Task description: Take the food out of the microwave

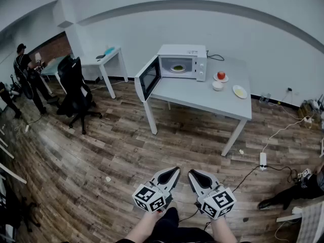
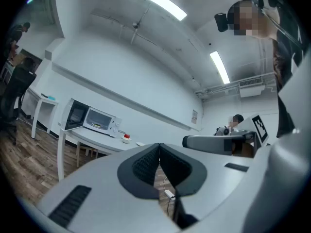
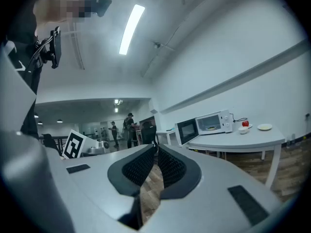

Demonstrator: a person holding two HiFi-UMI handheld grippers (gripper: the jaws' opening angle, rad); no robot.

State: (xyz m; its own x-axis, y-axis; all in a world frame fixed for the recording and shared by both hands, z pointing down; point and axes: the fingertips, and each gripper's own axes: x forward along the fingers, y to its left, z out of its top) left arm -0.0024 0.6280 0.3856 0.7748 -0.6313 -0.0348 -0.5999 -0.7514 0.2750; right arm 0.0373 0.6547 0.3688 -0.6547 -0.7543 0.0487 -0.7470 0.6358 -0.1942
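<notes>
Both claws, left gripper and right gripper, are pressed together and empty, well apart from the food inside the open microwave, so I'd step closer, then spread one before reaching in level.

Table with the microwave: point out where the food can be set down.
Bare: the front strip of the table, between the open microwave door and the white bowl. Also the near right corner below the yellow plate. Crowded: the apple, bowl and plate cluster right of the microwave.
</notes>
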